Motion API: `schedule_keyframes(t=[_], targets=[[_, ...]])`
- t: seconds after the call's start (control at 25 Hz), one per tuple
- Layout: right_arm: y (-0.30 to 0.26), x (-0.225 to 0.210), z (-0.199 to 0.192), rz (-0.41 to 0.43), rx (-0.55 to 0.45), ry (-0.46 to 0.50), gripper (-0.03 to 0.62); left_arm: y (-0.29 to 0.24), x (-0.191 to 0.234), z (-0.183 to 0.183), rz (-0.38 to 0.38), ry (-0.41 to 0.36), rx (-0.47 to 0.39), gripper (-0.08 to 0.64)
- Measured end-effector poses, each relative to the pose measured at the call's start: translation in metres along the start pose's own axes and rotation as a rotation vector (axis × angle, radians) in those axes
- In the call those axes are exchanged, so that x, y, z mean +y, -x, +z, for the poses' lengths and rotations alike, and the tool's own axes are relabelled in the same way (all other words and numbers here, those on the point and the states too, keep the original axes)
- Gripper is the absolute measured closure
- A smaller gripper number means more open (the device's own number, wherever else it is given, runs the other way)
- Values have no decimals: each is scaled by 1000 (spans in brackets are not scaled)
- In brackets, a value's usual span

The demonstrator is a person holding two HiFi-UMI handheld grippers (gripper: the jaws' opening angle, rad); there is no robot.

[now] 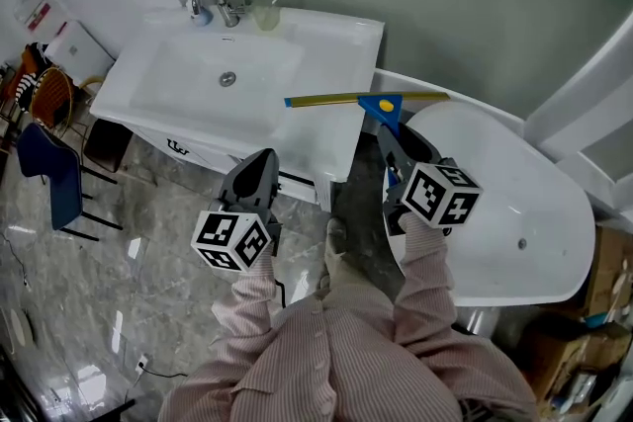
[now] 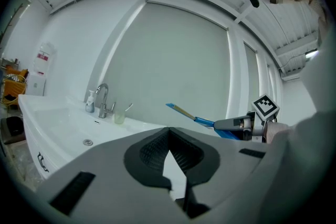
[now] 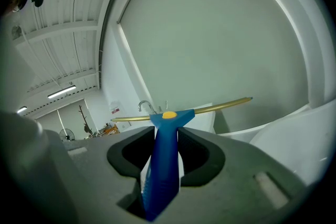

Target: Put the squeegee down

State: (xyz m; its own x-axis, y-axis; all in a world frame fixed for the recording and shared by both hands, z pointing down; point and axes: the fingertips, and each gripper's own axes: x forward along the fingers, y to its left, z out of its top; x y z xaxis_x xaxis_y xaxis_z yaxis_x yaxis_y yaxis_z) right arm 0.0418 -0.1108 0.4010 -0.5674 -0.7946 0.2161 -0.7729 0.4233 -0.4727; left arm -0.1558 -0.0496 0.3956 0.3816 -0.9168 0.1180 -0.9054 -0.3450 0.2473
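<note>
Your right hand-held gripper (image 3: 167, 136) clamps the blue handle of the squeegee (image 1: 380, 104), blade over the sink (image 1: 331, 40) edge; your left hand-held gripper (image 2: 169, 134) is closed, empty

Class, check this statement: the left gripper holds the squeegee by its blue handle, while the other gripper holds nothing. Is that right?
Wrong on the side: it is the right gripper that holds the squeegee by its blue handle, jaws closed on it, as the right gripper view shows. The left gripper holds nothing.
</note>
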Motion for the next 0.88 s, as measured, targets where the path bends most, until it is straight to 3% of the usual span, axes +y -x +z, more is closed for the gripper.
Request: schedule_keyframes(t=[0.52,0.88], targets=[[-106,-37,42,-4,5,18,460,-102,51,29,-6,17,5,558],[-164,-69,49,-12,40,1,460,-157,76,31,4,32,28,558]])
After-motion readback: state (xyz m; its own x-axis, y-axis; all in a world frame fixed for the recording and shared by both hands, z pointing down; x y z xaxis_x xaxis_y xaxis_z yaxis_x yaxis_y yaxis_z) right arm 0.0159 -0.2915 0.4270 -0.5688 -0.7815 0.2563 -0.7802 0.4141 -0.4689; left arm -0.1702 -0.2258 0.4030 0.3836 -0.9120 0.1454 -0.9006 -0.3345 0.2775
